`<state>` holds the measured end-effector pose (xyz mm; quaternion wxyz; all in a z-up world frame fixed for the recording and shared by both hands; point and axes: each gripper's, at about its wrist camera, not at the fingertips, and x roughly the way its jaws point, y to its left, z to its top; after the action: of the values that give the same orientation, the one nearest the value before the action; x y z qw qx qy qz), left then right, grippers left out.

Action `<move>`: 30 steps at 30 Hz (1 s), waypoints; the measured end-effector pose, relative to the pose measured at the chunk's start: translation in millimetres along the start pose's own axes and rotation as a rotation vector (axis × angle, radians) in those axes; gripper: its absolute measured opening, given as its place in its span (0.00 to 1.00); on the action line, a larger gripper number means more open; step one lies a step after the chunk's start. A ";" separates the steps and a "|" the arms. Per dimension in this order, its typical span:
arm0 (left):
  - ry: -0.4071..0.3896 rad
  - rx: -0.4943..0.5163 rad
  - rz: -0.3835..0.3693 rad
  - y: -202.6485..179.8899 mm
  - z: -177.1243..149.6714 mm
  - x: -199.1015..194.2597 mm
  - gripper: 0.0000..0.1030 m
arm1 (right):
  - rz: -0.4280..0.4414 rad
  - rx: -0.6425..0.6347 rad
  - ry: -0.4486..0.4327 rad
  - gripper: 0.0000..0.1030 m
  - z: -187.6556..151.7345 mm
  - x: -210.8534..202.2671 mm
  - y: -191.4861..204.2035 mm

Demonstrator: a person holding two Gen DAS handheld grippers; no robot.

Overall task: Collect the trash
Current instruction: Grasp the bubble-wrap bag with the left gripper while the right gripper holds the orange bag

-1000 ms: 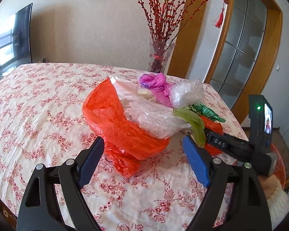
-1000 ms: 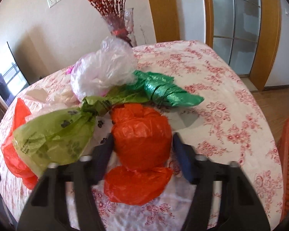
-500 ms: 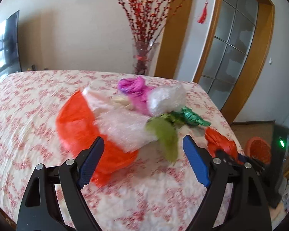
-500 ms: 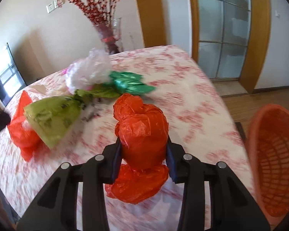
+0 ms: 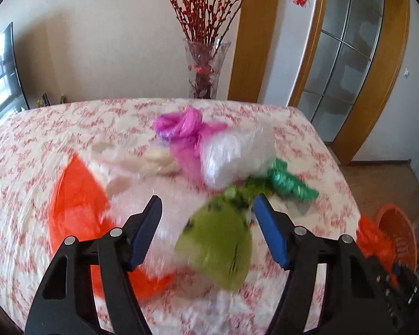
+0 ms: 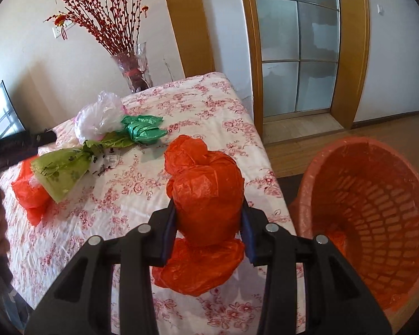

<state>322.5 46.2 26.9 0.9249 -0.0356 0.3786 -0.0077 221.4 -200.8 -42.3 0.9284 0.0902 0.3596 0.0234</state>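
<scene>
Basket (image 6: 377,209) now beside right gripper (image 6: 208,217), fingers clenching soft, light orange bag (image 6: 206,195) mid-body; left gripper (image 5: 206,223) probably empty, narrowing.

Right tongs (image 6: 208,223) clamp an orange bag (image 6: 206,192) beside the orange basket (image 6: 377,195).

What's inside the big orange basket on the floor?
The orange basket looks nearly empty: mesh walls show, with a bit of orange plastic near the bottom. The near rim hides part of the floor inside.
</scene>
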 end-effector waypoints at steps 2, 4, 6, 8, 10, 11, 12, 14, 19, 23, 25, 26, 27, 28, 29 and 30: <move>-0.001 0.003 0.008 -5.5 15.8 6.9 0.66 | 0.006 0.003 -0.005 0.38 1.6 0.1 -1.6; 0.008 0.007 0.000 -12.0 30.6 18.2 0.66 | 0.010 0.013 -0.007 0.38 3.4 1.7 -4.6; 0.042 -0.006 -0.004 -16.1 42.1 35.7 0.66 | 0.015 0.025 -0.005 0.38 5.7 5.1 -7.1; 0.072 -0.011 -0.005 -19.3 47.8 51.5 0.66 | 0.018 0.029 -0.003 0.38 7.2 8.0 -8.4; 0.106 -0.012 0.001 -21.8 50.4 69.0 0.66 | 0.019 0.031 0.000 0.38 8.4 10.9 -9.5; 0.129 -0.015 0.002 -22.6 50.3 77.7 0.66 | 0.020 0.031 0.001 0.38 8.7 11.9 -9.9; 0.149 -0.019 0.005 -22.5 49.9 85.8 0.66 | 0.021 0.031 0.002 0.38 8.7 12.4 -10.4; 0.183 -0.023 0.010 -21.6 48.1 98.6 0.66 | 0.024 0.032 0.003 0.38 8.4 13.1 -12.1; 0.237 -0.036 -0.038 -20.4 41.2 116.3 0.44 | 0.024 0.036 0.008 0.38 6.4 14.0 -14.6; 0.229 -0.057 -0.076 -16.5 38.4 114.9 0.21 | 0.021 0.049 0.014 0.38 4.9 14.3 -17.6; 0.205 -0.061 -0.087 -14.1 37.8 107.5 0.18 | 0.018 0.052 0.013 0.38 4.7 12.4 -18.0; 0.194 -0.062 -0.090 -13.5 39.1 104.5 0.17 | 0.018 0.053 0.010 0.38 5.2 11.3 -18.4; 0.178 -0.064 -0.087 -12.3 40.0 99.2 0.17 | 0.017 0.054 0.004 0.38 5.6 8.6 -18.5; 0.162 -0.067 -0.085 -11.4 40.6 93.9 0.17 | 0.016 0.055 -0.004 0.38 6.3 5.3 -18.4; 0.142 -0.070 -0.084 -10.6 41.3 85.9 0.17 | 0.016 0.057 -0.010 0.38 6.7 2.7 -18.7; 0.130 -0.070 -0.080 -10.9 42.2 80.8 0.17 | 0.015 0.059 -0.022 0.38 7.3 -2.0 -18.8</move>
<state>409.8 34.6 1.1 0.8956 -0.0822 0.4359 -0.0337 224.4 -220.6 -39.1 0.9290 0.1204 0.3494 0.0191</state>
